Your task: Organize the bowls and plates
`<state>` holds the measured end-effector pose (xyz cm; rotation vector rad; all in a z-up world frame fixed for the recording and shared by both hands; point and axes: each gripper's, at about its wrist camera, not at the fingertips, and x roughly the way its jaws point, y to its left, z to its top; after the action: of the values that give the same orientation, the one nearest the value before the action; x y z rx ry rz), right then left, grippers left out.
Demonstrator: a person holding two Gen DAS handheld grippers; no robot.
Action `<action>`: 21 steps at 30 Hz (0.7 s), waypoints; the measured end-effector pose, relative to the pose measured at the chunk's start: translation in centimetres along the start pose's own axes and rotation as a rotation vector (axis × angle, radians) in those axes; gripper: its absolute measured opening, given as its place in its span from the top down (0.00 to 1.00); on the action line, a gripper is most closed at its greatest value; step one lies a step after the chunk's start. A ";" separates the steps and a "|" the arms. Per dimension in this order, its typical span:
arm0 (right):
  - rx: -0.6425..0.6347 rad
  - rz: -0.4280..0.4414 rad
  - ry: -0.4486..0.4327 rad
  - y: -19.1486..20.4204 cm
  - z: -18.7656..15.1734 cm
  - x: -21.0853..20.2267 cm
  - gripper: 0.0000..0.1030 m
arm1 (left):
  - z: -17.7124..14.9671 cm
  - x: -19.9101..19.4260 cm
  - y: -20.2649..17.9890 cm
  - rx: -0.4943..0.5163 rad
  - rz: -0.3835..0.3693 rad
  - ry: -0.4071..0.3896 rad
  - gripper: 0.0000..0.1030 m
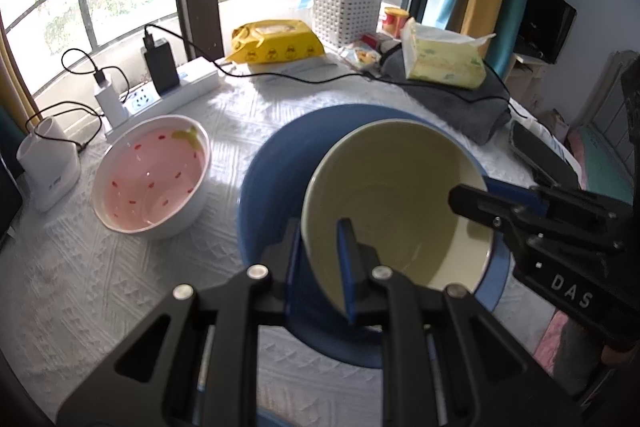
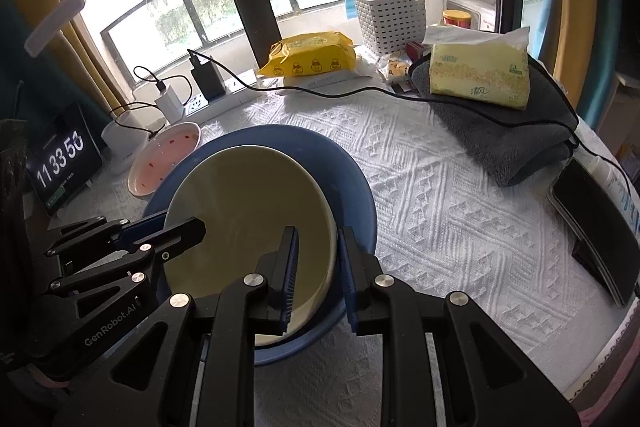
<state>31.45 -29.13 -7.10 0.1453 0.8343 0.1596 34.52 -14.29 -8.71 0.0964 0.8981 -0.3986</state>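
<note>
Both grippers hold the same cream bowl [image 1: 396,203], which sits tilted over a blue plate [image 1: 272,163] on the white textured tablecloth [image 1: 100,287].

The left gripper [image 1: 320,259] has its 2 fingers straddling the near rim of the cream bowl: one blue-padded finger is inside the bowl and the other is outside, against the wall. The jaws are nearly closed, with only the bowl's wall between them. In the right wrist view, this same gripper comes in from the left, its tip [image 2: 188,227] over the bowl's left rim.

The right gripper [image 2: 320,267] grips the bowl's rim on the opposite side in the same way, 1 finger inside and 1 outside, jaws narrowed onto the wall. In the left wrist view it enters from the right, its tip [image 1: 472,199] at the bowl's right edge.

The blue plate lies directly ahead of and beneath both grippers; whether the bowl's base touches it cannot be told.

To the front left of the left gripper stands a pink bowl [image 1: 154,179] with red specks, apart from the blue plate. Farther ahead lie a power strip [image 1: 176,87] with chargers, a yellow wipes pack [image 1: 276,43], a white basket [image 1: 346,11] and a tissue pack [image 1: 444,61] on a grey towel [image 1: 464,107].
</note>
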 end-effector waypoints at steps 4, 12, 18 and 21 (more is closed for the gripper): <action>-0.067 -0.044 0.016 1.1 0.2 0.4 0.76 | -0.1 -0.1 0.0 0.005 0.006 0.014 0.83; -0.128 -0.081 0.032 2.4 0.6 1.2 0.68 | -0.5 -0.1 0.5 -0.012 -0.015 0.034 0.83; -0.127 -0.077 0.041 2.4 1.0 1.6 0.60 | -0.6 -0.3 0.6 -0.009 -0.037 0.033 0.83; -0.126 -0.065 0.037 2.4 1.1 1.6 0.58 | -0.5 -0.5 0.8 -0.016 -0.043 0.026 0.83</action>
<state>33.12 -26.53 -7.08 -0.0030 0.8625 0.1541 34.10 -13.29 -8.68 0.0674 0.9303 -0.4312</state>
